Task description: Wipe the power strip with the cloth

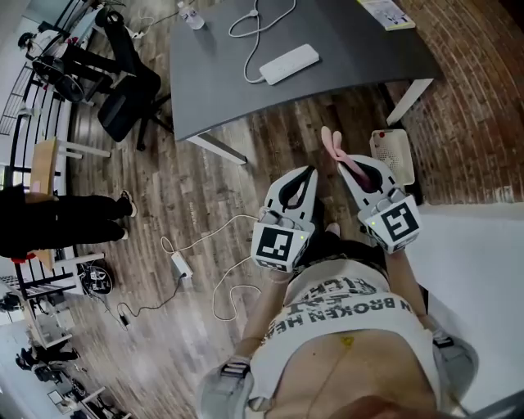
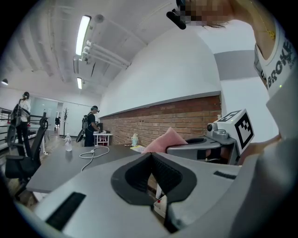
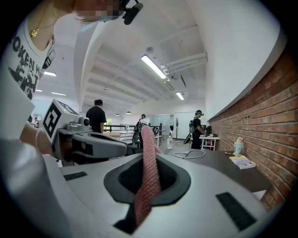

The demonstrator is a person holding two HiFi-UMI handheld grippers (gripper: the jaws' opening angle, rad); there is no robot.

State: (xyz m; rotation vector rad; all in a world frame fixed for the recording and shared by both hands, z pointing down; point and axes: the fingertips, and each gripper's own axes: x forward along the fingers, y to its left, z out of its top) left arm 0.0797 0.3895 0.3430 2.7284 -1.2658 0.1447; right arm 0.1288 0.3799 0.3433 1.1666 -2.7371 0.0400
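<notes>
The white, oblong power strip (image 1: 289, 64) lies flat on the smooth dark-grey worktop (image 1: 360, 57), its white cord (image 1: 248, 29) looped beside it. Well apart from it, the right hand-held gripper (image 1: 366, 169) pinches a pink, waffle-textured cloth (image 3: 150, 172), folded into a narrow upright strip. The left hand-held gripper (image 2: 152, 156) is closed on nothing.

In the head view the table (image 1: 344, 74) runs out past the picture's top edge. That edge also cuts the bottle (image 1: 190, 15) near the table's left edge and the booklet (image 1: 386, 12) near its right edge, whose print is too small to read. The cable (image 1: 260, 20) of the power strip (image 1: 289, 64) leaves the same way. The cloth (image 3: 148, 186) sinks out of sight between the jaws of the right gripper (image 3: 150, 155). 1 person (image 1: 57, 221) is cut by the left edge.
</notes>
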